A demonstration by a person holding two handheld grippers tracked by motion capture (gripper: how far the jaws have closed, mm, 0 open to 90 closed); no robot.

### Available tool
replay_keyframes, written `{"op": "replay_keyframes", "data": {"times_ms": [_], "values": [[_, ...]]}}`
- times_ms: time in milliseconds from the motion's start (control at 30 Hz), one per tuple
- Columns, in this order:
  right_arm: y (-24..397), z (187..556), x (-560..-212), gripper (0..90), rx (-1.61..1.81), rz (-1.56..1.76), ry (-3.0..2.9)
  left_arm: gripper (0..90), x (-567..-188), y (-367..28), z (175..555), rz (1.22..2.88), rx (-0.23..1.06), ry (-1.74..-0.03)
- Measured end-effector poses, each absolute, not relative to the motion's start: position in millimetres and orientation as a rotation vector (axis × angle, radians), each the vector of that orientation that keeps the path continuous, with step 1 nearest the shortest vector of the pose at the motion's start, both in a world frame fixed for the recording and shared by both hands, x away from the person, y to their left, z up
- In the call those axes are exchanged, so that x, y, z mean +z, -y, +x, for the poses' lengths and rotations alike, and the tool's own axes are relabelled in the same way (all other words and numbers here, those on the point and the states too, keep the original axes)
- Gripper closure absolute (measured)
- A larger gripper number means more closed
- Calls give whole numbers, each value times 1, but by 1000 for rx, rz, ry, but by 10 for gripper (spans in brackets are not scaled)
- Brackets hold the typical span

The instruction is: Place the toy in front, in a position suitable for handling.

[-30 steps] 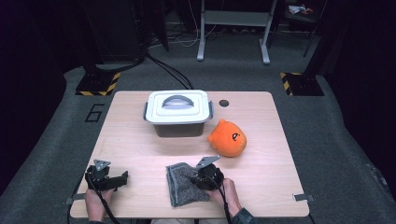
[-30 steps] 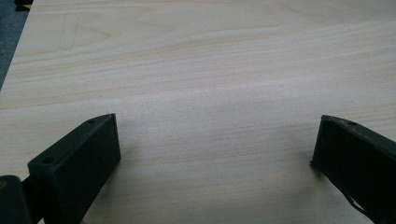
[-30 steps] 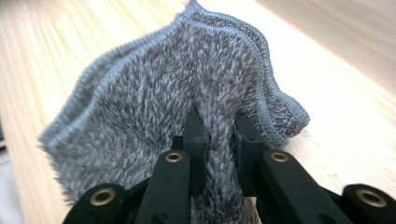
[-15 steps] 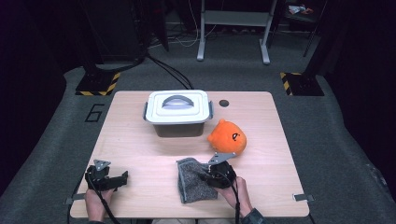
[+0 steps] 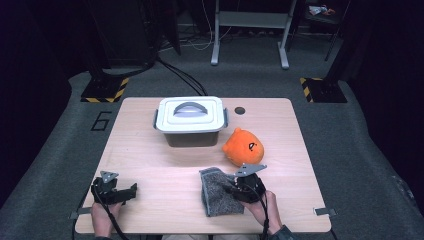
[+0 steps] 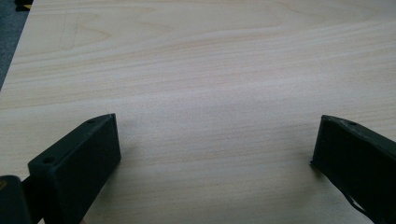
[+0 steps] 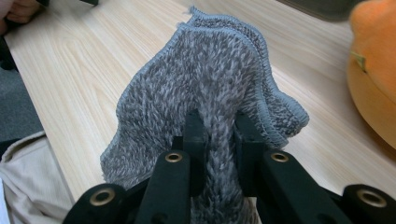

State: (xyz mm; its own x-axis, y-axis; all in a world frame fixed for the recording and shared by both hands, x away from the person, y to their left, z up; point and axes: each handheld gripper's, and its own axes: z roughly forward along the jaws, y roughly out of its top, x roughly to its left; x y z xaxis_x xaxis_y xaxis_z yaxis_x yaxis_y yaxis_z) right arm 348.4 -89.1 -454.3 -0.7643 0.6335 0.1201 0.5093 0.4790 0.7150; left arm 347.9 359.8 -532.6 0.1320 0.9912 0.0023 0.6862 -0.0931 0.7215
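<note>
High view: a pale wooden table (image 5: 150, 150) stands on grey carpet in a dim room, with black-and-yellow hazard-striped bases at either far corner, a metal stand's legs behind and black cables trailing across the floor; a white "6" is marked on the carpet by the table's left edge. At the near right, the right gripper (image 5: 239, 187) is clamped on a grey cloth (image 5: 217, 192), which lies folded near the table's front edge, just in front of an orange plush toy (image 5: 243, 147). The right gripper view shows the two black jaws pinching a ridge of the fuzzy cloth (image 7: 210, 84), its stitched hem curling above the wood grain, the orange plush toy (image 7: 373, 70) close at the right. At the near left, the left gripper (image 5: 120, 192) rests by the front edge with its jaws spread wide over bare wood and nothing between them. A white lidded box (image 5: 190, 120) with a grey handle sits at the far middle, a small dark round hole (image 5: 240, 110) in the tabletop beside it.
</note>
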Motion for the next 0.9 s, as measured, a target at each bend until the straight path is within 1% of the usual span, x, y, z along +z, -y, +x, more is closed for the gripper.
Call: {"op": "replay_keyframes", "data": {"times_ms": [367, 700, 900], "values": [[122, 341, -454, 786, 1108, 1059, -2517, 2, -533, -360, 348, 1844, 689, -1612], [161, 331, -454, 784, 1046, 1126, -2464, 2, -533, -360, 348, 1844, 692, -1613], [175, 328, -453, 784, 1031, 1155, -2439, 2, -532, -360, 348, 1844, 692, -1613]]}}
